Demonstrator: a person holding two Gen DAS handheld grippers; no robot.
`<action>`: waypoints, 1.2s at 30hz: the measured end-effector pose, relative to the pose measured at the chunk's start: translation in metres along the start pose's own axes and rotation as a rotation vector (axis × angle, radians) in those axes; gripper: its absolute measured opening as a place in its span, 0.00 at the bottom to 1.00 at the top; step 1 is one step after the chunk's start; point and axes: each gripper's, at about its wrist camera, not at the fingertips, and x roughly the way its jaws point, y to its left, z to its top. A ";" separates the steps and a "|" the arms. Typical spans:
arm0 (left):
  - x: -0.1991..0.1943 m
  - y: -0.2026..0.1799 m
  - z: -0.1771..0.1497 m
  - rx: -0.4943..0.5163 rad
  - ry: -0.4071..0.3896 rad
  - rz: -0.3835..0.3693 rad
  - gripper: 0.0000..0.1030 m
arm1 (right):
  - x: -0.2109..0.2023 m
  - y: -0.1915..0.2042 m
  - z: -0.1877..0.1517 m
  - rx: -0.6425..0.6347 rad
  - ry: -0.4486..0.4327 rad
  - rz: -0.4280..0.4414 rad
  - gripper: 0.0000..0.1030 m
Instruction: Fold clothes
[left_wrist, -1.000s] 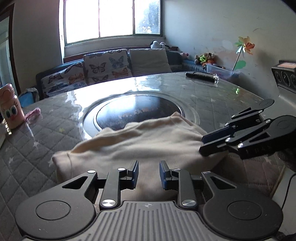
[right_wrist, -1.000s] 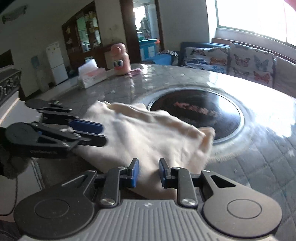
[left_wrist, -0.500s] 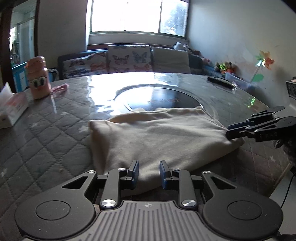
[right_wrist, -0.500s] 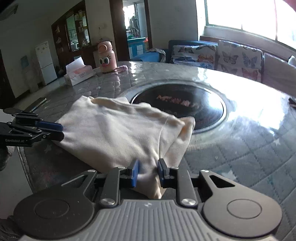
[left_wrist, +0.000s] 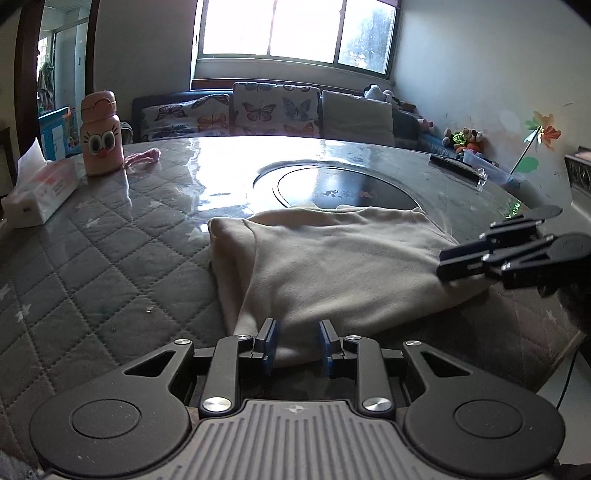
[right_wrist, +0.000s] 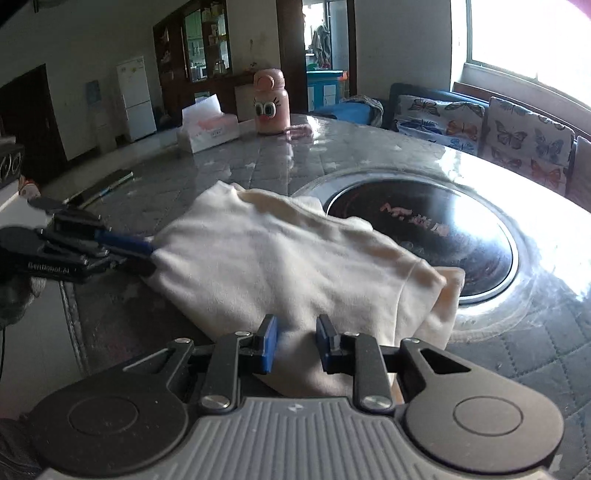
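Note:
A cream garment (left_wrist: 332, 266) lies folded and fairly flat on the quilted table (left_wrist: 92, 258), its far edge at the round black cooktop (left_wrist: 343, 184). My left gripper (left_wrist: 298, 345) has its blue pads on the near left corner, with cloth filling the narrow gap. From the right wrist view, that left gripper (right_wrist: 147, 254) pinches the garment (right_wrist: 277, 266) at its left tip. My right gripper (right_wrist: 295, 345) grips the near right corner the same way. The left wrist view shows that right gripper (left_wrist: 443, 264) at the cloth's right edge.
A pink cartoon bottle (left_wrist: 100, 136) and a tissue box (left_wrist: 40, 192) stand at the table's far left. A dark remote (left_wrist: 454, 164) lies at the far right, and a flat dark item (right_wrist: 103, 184) near the left edge. The table's rim (left_wrist: 554, 350) runs close by. A sofa (left_wrist: 277, 110) stands behind.
The garment has gone from a humped heap to a flatter, wider spread. The two grippers have drawn apart along its near edge, and my left gripper has rolled and swung sideways.

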 end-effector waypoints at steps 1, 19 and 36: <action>-0.001 0.000 0.001 0.003 -0.003 0.004 0.27 | -0.002 0.000 0.002 0.000 -0.008 0.000 0.22; 0.045 0.019 0.045 -0.046 -0.033 0.039 0.27 | 0.021 -0.025 0.019 0.061 -0.018 -0.033 0.23; 0.070 0.029 0.065 -0.036 -0.033 0.067 0.27 | 0.035 -0.063 0.019 0.166 -0.008 -0.120 0.23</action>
